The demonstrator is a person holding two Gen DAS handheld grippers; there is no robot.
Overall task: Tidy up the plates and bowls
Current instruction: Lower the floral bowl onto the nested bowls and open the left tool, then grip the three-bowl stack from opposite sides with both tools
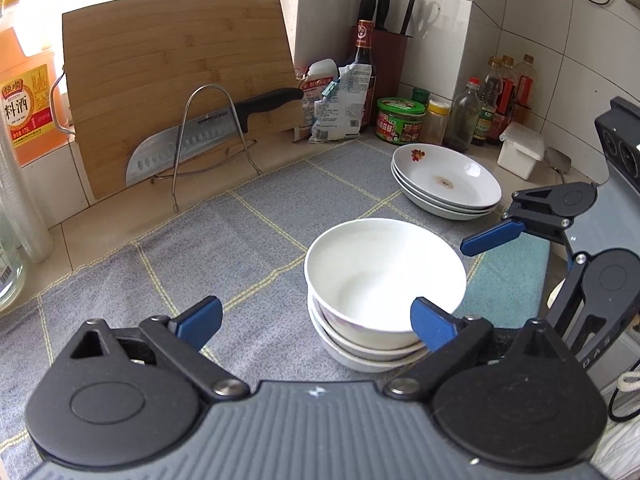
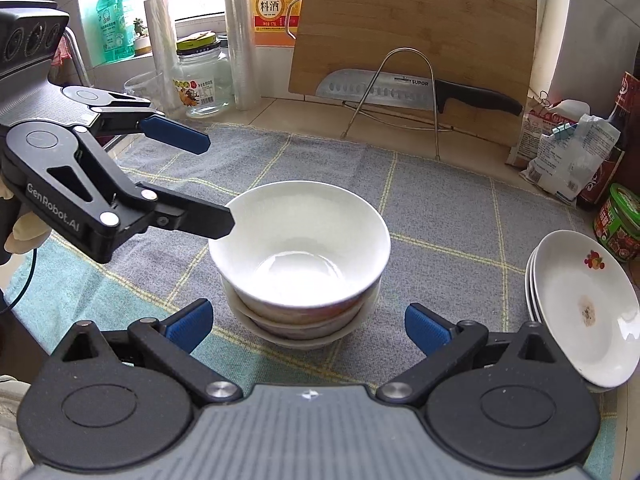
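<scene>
Left wrist: my left gripper [image 1: 316, 322] is spread wide, gripping nothing; bowl stack [image 1: 380, 296] of nested white bowls sits on the grey checked cloth [image 1: 200, 248], just beside its right finger, top bowl looks empty. Plate stack [image 1: 446, 180] behind it, top plate shows a brown smear. Right gripper [image 1: 520, 264] is at the frame edge, jaws apart, empty.

Right wrist: right gripper wide open, nothing held, bowls centred ahead between the fingers. Left gripper reaches in from the left, open, lower finger overlapping the top bowl's rim, contact unclear. Plates at right.
</scene>
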